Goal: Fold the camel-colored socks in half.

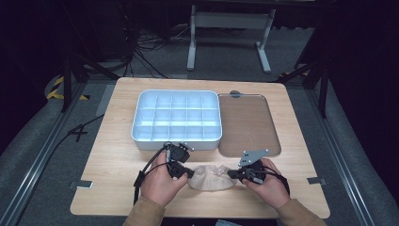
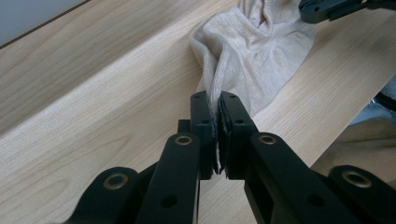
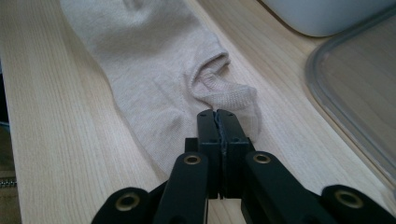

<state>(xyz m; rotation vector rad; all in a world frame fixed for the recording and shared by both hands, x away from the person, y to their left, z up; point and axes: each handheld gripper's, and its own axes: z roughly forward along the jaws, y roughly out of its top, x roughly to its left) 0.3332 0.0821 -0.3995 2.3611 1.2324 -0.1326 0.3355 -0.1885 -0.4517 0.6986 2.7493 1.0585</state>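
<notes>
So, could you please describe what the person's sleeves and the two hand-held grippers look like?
Both sleeves are tan or khaki. The left hand-held gripper and right hand-held gripper are black, each with two flat jaws on linked arms joined by brass-coloured rivets. A black cable trails from each. The right one carries a grey three-cornered plate on top.

We recorded a wooden table (image 1: 117, 141) bearing a white compartmented organiser box (image 1: 177, 119), a clear flat lid (image 1: 248, 124) just beside it, and a beige sock (image 1: 211, 177) lying flat near the front edge.
</notes>
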